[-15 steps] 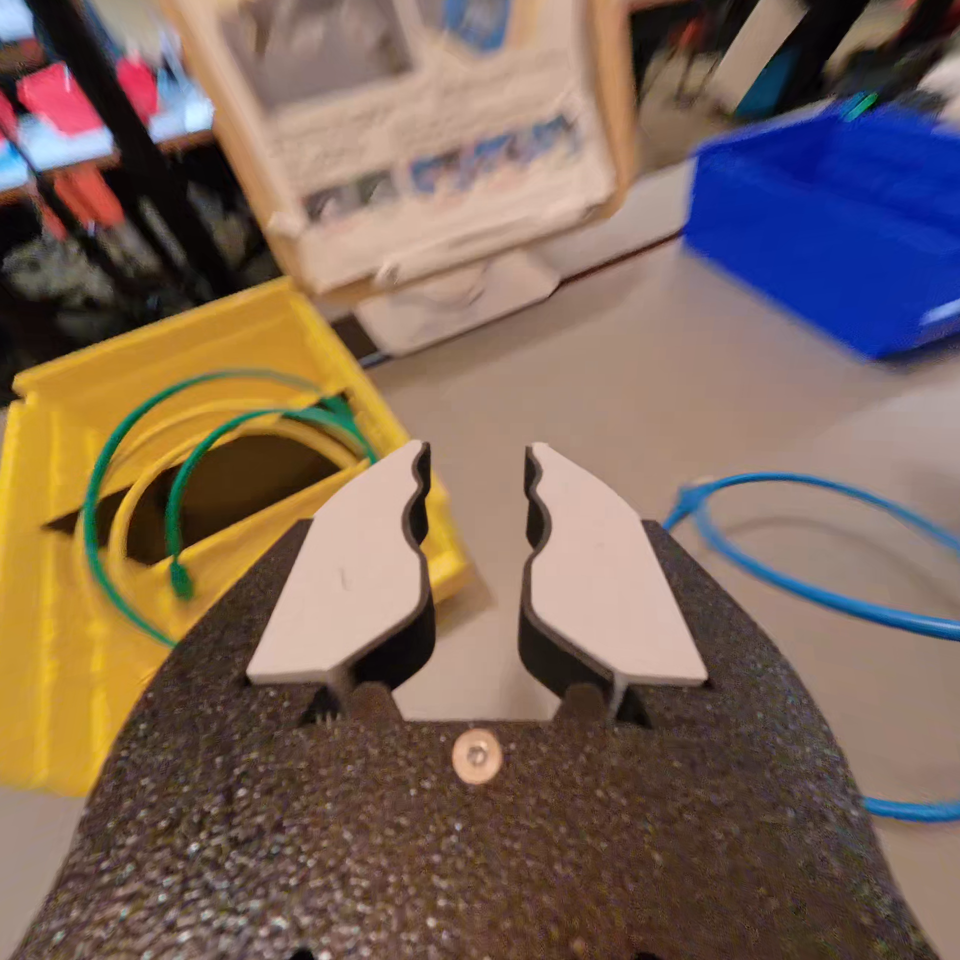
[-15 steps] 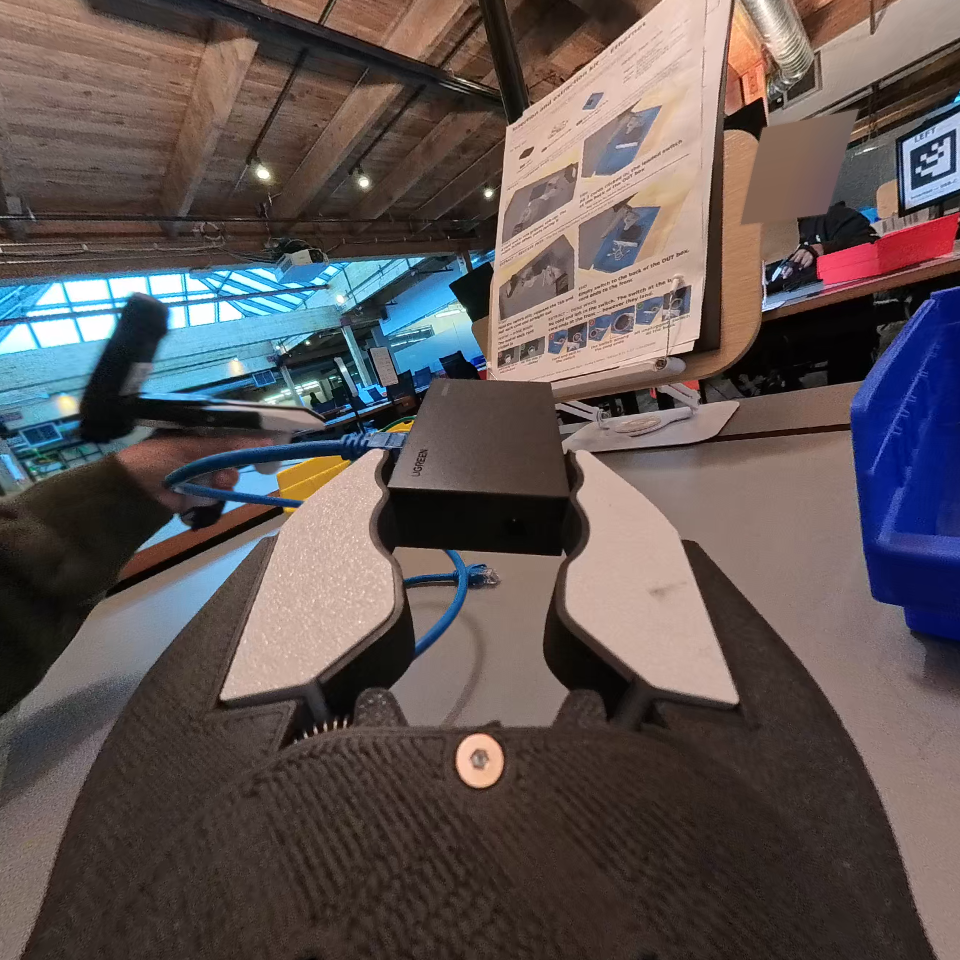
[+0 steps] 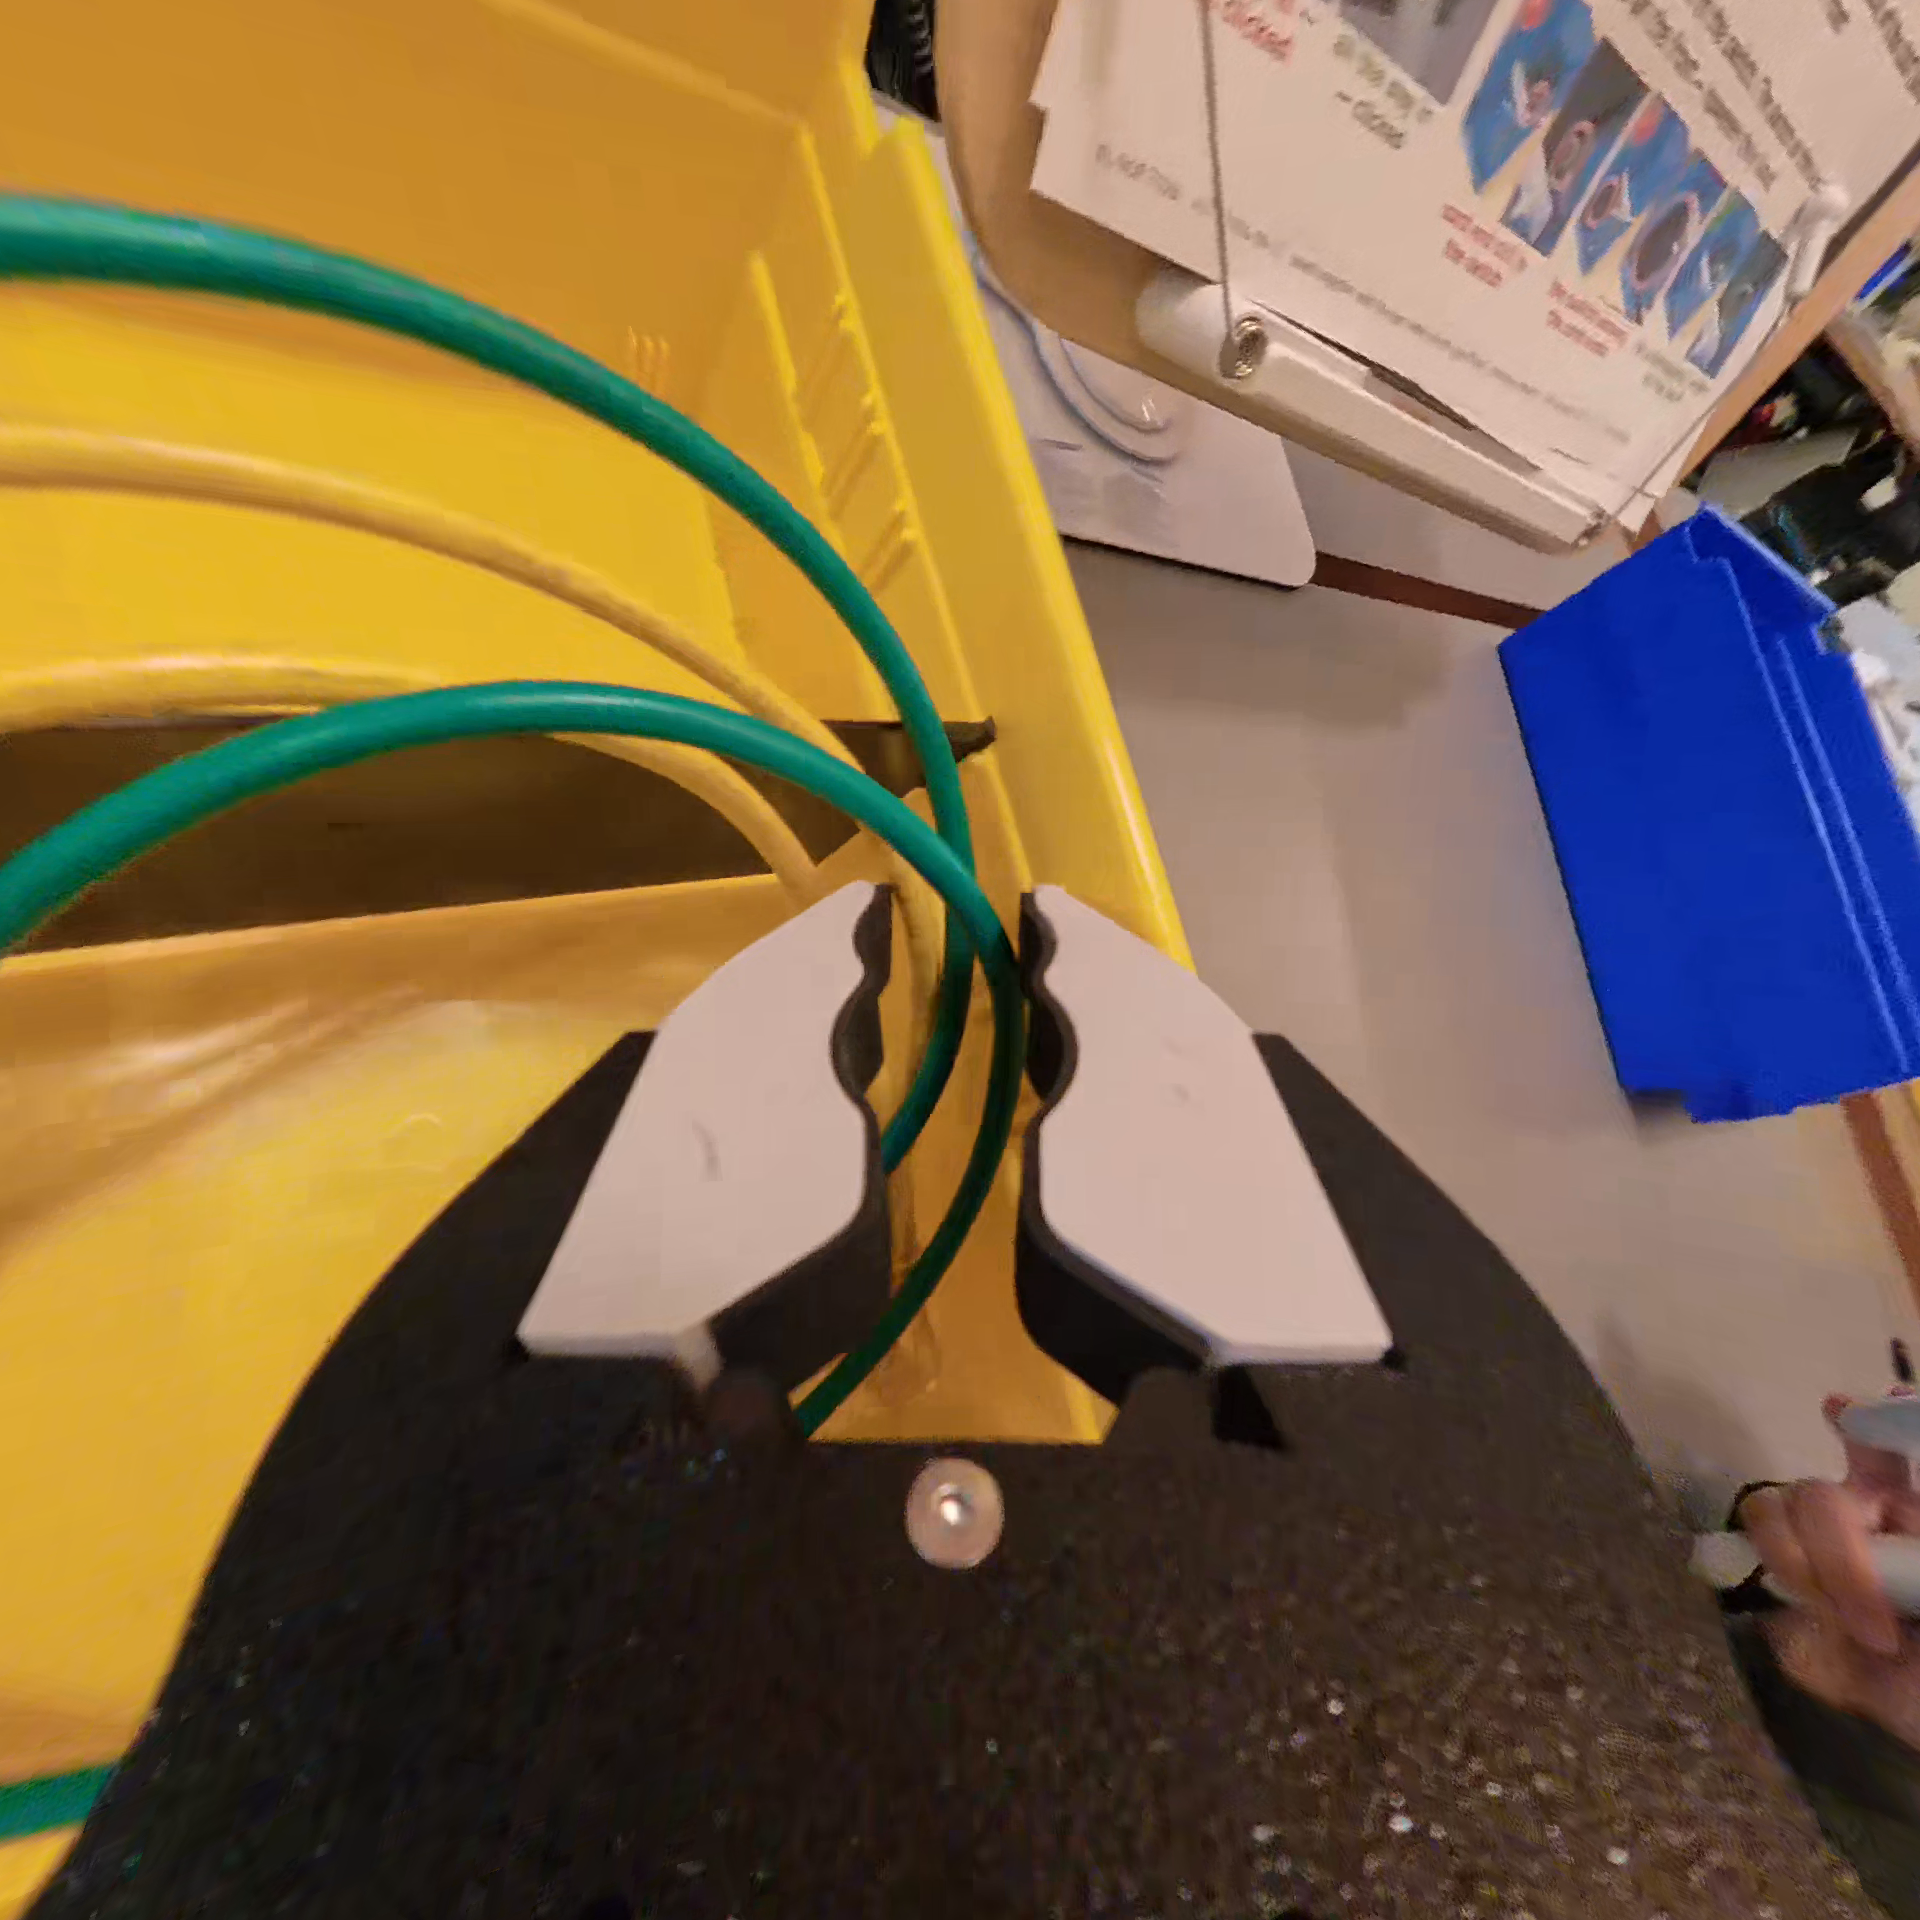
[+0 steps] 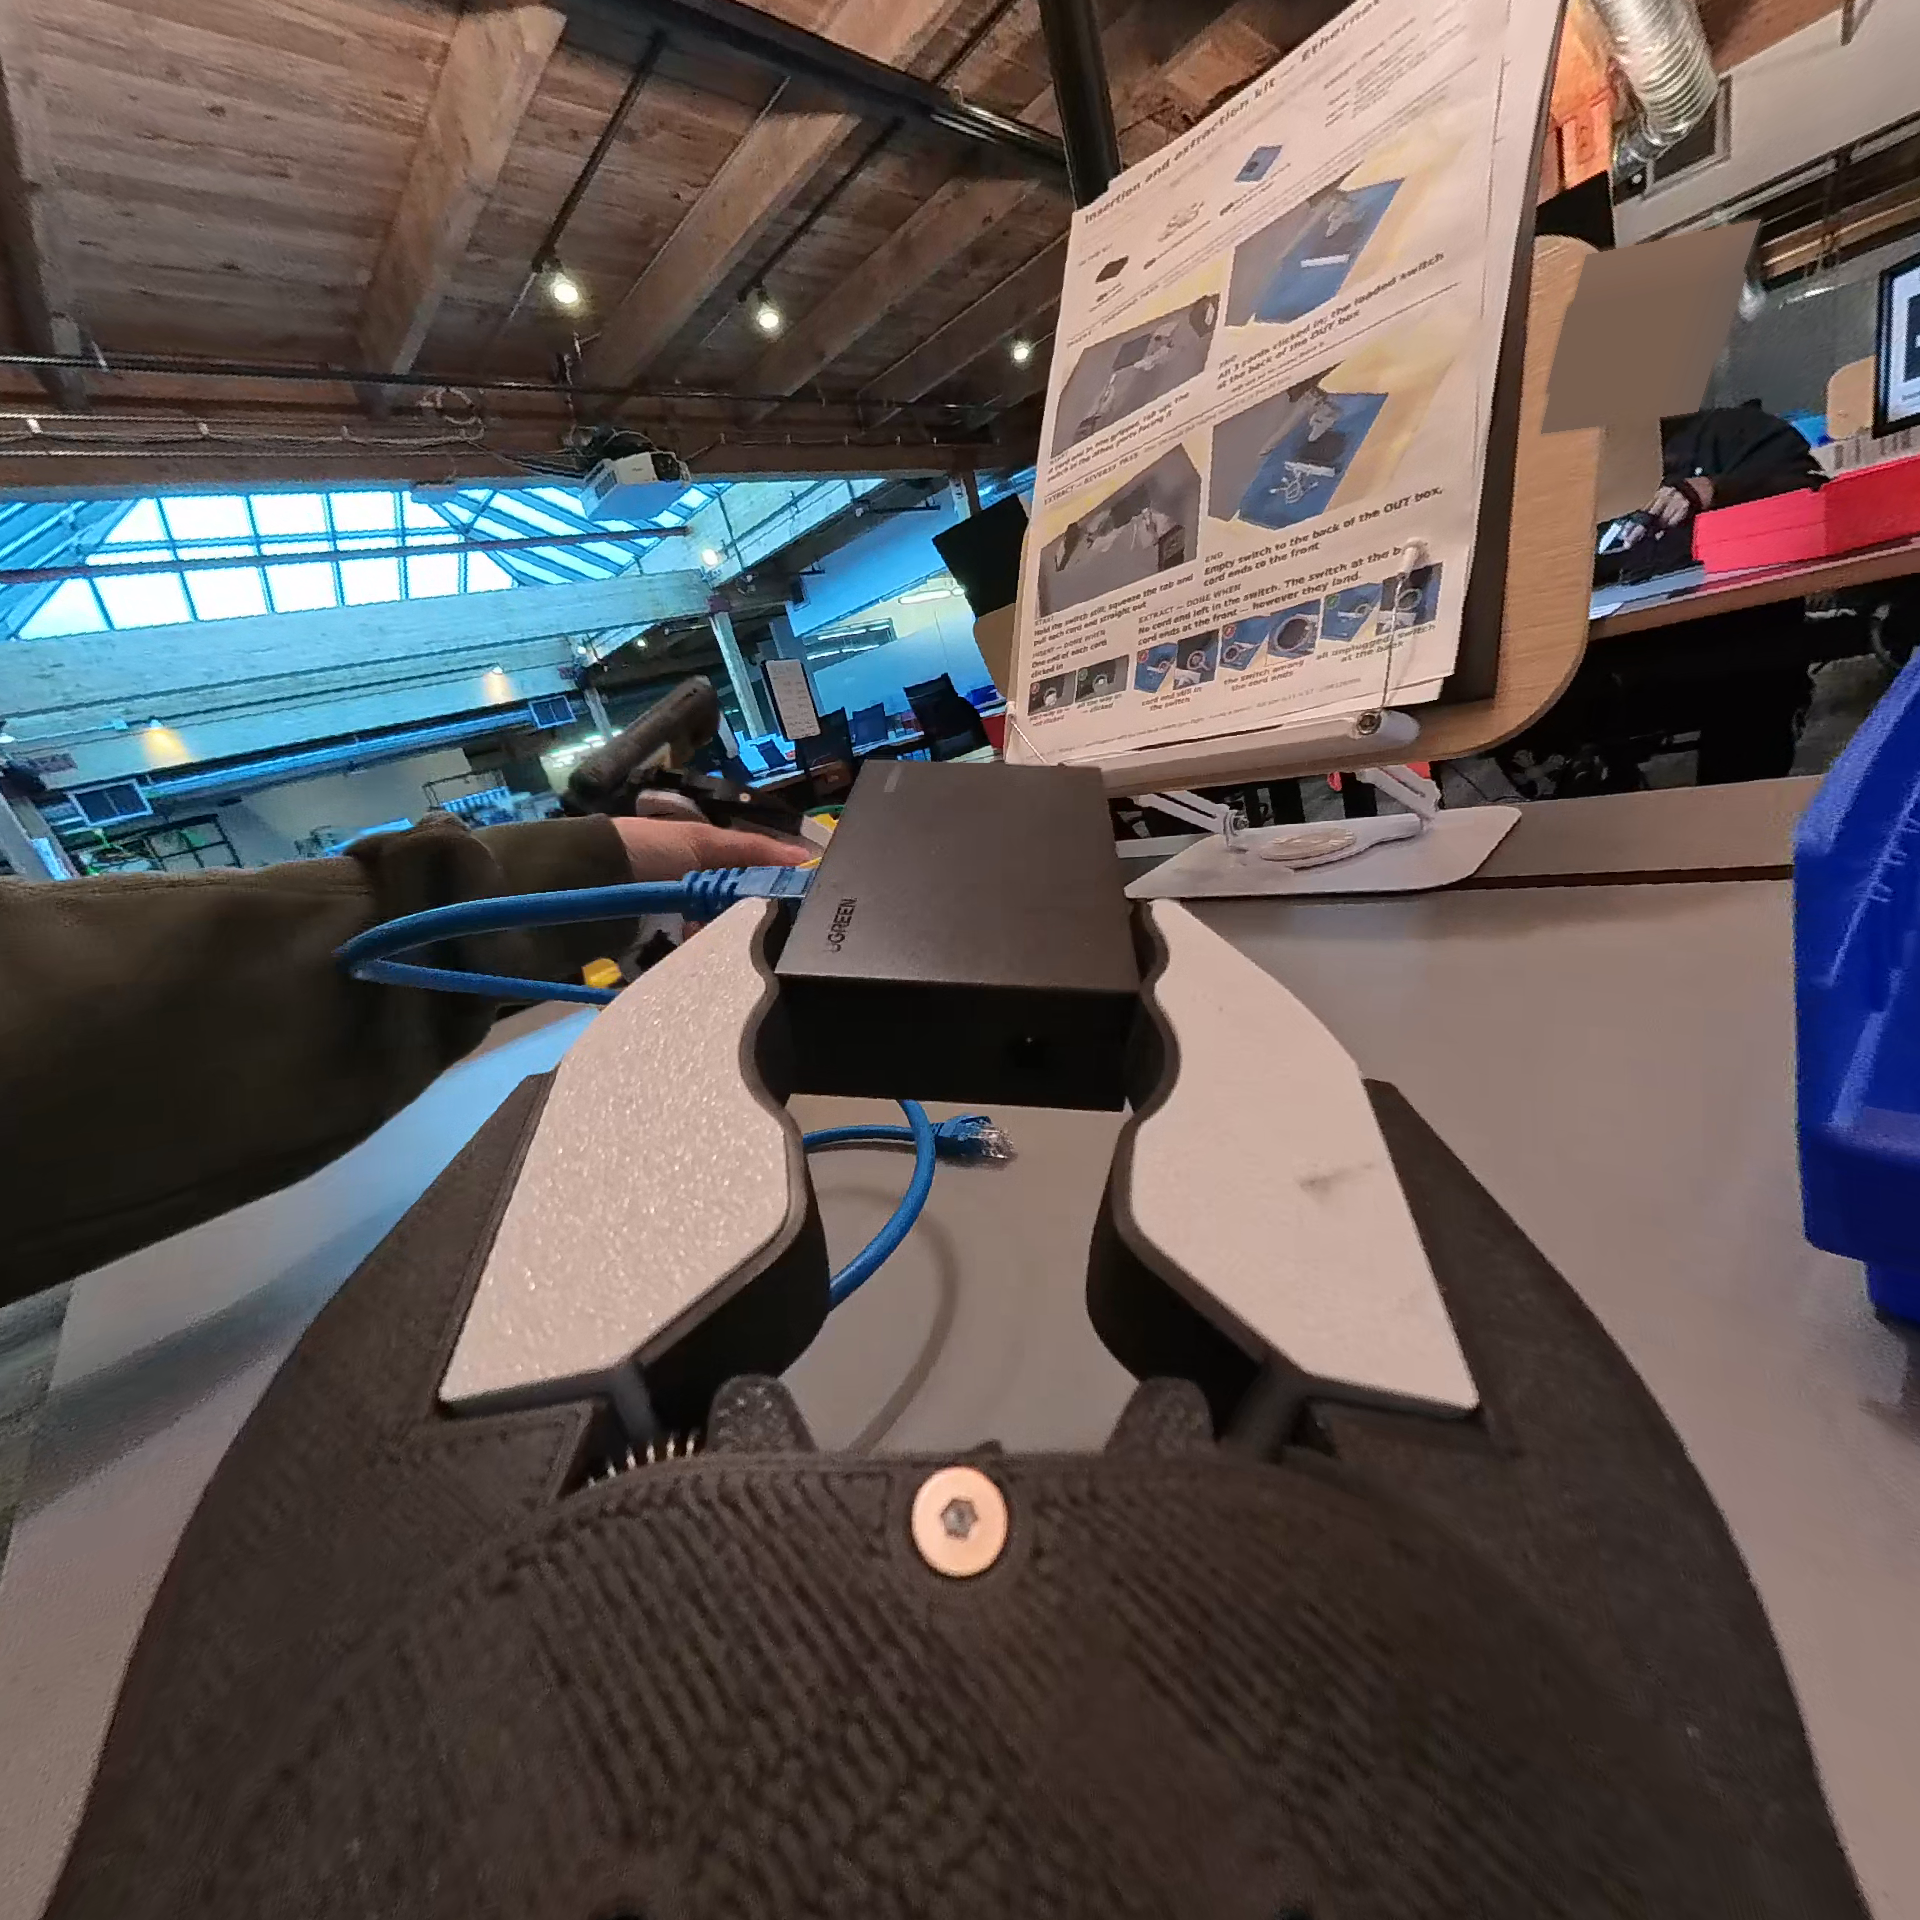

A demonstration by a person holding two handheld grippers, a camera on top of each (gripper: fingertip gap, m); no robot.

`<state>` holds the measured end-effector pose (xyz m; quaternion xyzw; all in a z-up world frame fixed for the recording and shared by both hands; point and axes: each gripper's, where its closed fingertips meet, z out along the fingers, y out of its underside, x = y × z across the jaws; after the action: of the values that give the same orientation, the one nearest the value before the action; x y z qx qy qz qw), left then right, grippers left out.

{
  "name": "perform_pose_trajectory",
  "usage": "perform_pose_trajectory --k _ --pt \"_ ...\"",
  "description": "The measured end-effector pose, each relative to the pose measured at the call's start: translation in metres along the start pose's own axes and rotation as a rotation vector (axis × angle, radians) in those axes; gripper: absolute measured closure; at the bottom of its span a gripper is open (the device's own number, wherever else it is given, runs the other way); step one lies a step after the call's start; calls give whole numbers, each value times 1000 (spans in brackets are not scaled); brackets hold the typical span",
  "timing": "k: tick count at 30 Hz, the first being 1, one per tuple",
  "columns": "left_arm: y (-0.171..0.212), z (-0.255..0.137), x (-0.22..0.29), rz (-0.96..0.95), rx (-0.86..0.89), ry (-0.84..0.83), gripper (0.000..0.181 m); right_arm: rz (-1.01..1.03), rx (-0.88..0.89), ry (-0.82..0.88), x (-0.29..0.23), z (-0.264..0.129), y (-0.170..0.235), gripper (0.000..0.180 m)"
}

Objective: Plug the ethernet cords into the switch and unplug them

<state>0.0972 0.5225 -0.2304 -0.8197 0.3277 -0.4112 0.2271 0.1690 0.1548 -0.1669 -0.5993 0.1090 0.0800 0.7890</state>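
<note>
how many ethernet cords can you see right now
3. A blue cord is plugged into the switch; a green cord and a yellow cord lie coiled in the yellow bin. More may be hidden.

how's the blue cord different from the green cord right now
The blue cord has one end plugged into the black switch; the green cord is plugged into nothing visible. The blue cord lies on the grey table, its free plug loose; the green one sits coiled in the yellow bin. The left tool straddles the green cord; none touches the blue. Both are thin, looped cables.
</note>
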Motion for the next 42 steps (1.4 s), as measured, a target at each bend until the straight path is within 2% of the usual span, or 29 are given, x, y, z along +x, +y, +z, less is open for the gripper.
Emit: perform_pose_trajectory --k 2,6,12,16,19,21,24,26,30,33,36,42 --pt "1 2 2 -16 11 24 168 -9 -3 -4 -1 0 0 117" --pt "-5 -11 11 87 59 25 172 -10 -4 -11 -2 1 1 117" --pt "-41 -82 79 283 215 103 176 20 12 -9 1 -1 -2 117" --pt "-43 -141 156 448 233 278 176 21 17 -7 1 -2 -2 117" --pt "-12 -181 215 541 127 555 176 25 34 -8 2 -3 -4 117" --pt "20 -196 228 594 22 661 176 -1 29 9 8 -6 -6 117" --pt "73 -205 223 635 -124 801 175 -26 35 41 20 -14 -12 117" --pt "108 -214 215 613 -164 977 175 -20 45 51 27 -19 -16 117" --pt "159 -215 174 448 -215 1135 175 -23 49 60 30 -21 -18 117" --pt "183 -214 145 350 -222 1160 175 -24 49 58 30 -21 -18 117" --pt "184 -223 131 295 -145 1187 175 -7 57 59 32 -21 -18 117" --pt "199 -225 88 256 -176 1015 175 -17 48 53 30 -20 -17 117"
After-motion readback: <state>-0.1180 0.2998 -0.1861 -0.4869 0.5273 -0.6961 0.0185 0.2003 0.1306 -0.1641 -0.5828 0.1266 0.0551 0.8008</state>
